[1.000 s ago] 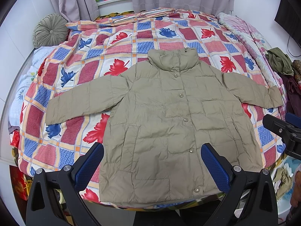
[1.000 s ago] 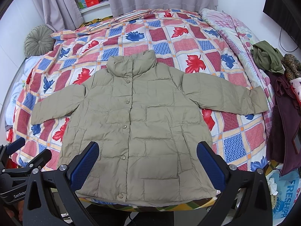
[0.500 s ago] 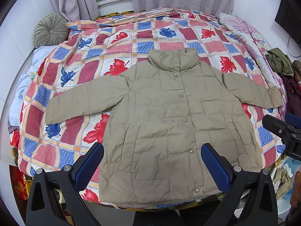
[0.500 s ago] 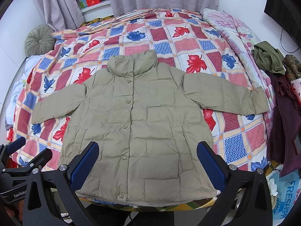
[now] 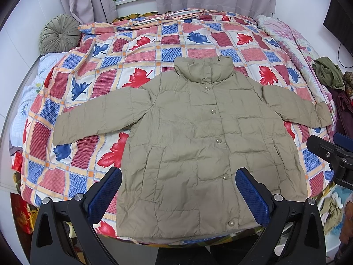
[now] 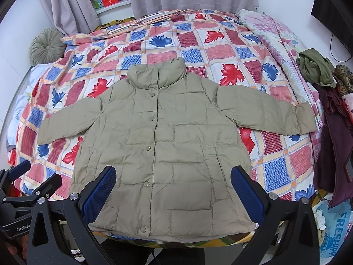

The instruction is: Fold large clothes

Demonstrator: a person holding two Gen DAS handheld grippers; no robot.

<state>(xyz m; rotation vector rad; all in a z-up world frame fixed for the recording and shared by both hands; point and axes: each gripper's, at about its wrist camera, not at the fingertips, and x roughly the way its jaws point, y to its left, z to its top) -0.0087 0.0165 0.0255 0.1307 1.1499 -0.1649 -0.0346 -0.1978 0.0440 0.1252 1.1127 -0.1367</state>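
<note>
Bed (image 5: 154,44) with leaf-patterned quilt, filling most of both views. Khaki padded jacket (image 5: 198,145) laid flat on bed, front up, snapped shut, collar away from cameras, sleeves spread to either side, hem at near edge. Left hand-held gripper (image 5: 178,190) above hem, spread wide, gripping nothing. Right hand-held gripper (image 6: 173,187) likewise wide apart, empty. Round green cushion (image 5: 58,34) beyond bed's far left corner.

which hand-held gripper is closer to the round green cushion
Left. The left hand-held gripper is on the round green cushion's side of the jacket; the right hand-held gripper is farther across.
</note>
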